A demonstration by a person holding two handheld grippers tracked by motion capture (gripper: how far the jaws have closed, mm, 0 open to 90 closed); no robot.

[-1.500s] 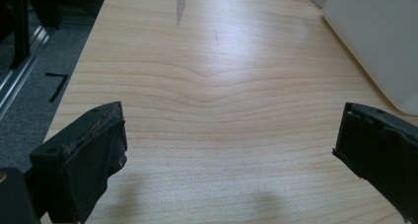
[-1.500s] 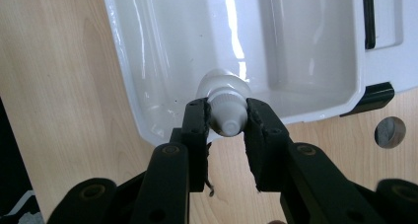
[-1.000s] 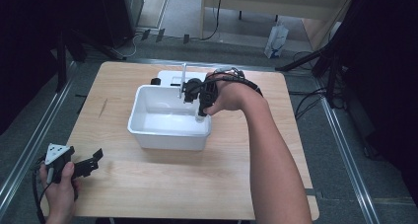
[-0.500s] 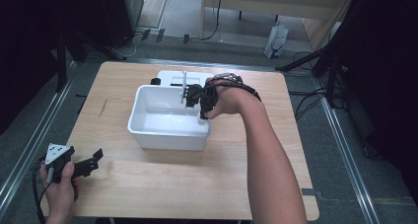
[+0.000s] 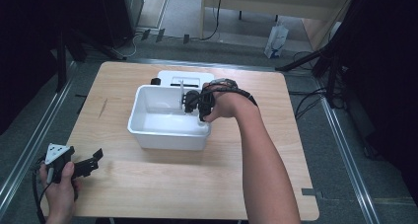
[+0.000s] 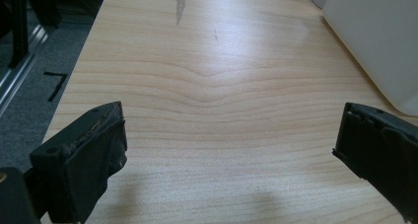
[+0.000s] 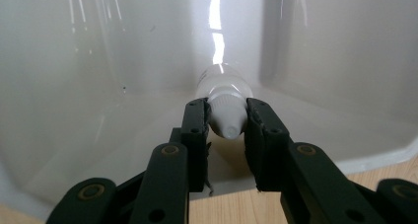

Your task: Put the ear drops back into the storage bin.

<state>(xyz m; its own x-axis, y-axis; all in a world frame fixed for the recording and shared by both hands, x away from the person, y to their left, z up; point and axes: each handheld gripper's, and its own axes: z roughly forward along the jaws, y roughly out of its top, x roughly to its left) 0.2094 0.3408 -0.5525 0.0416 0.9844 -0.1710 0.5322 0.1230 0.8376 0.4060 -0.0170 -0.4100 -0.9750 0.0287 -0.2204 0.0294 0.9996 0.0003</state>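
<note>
Right gripper (image 7: 226, 130): pinching white bottle (image 7: 224, 95) by its cap, inside white tub (image 5: 148, 135).
Left gripper (image 6: 229, 150): spread, over bare wooden table (image 6: 207, 76) (tub ahead, to its right).
Writing: none legible.

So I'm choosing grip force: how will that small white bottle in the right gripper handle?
The white bottle looks like smooth plastic, so probably light and slippery. The right gripper pinches only its narrow cap, so it may pivot. Being round, it would likely roll if dropped in the white tub.
</note>
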